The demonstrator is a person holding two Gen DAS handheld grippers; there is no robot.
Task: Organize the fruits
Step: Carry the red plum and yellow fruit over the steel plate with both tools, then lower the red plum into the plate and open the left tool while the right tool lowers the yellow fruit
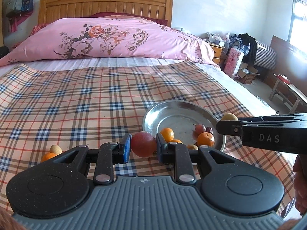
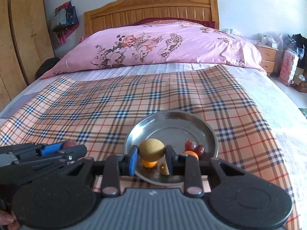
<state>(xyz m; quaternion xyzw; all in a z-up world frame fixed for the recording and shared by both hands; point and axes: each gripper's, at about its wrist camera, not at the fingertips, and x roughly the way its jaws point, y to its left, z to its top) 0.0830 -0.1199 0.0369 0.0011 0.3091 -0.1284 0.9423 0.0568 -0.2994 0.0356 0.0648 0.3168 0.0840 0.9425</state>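
My left gripper (image 1: 143,147) pinches a red fruit (image 1: 143,146) at lower centre, beside the metal plate (image 1: 172,107); my right gripper (image 2: 152,154) clamps a yellow fruit (image 2: 151,148) over the plate.

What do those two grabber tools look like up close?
Both match. The left tool has a ribbed grey base, two round speckled black plastic housings, black link bars with silver rivets, and blue pads inside its two fingers. The right tool looks the same from its own camera; seen side-on it carries white letters "DAS". No cables show.
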